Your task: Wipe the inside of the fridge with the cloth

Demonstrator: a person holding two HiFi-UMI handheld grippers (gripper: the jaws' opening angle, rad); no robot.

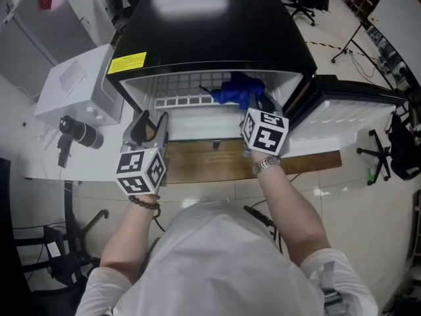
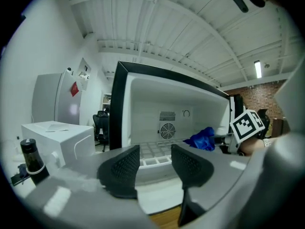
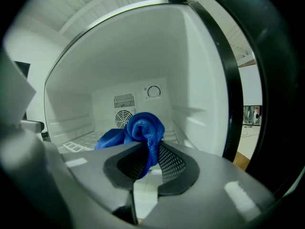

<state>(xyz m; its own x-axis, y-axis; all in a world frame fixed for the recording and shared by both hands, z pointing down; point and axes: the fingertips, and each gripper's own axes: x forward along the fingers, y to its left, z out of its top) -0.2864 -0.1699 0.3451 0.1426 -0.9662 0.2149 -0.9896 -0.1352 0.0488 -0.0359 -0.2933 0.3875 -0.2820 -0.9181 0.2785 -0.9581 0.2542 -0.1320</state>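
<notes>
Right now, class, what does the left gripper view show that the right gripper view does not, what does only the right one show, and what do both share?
Only the left gripper view: the left gripper, jaws apart and empty, a white box and a black bottle beside the fridge. Only the right gripper view: the right gripper, jaws shut on the blue cloth. Both: the fridge's white inside, its round fan grille and the blue cloth.
</notes>
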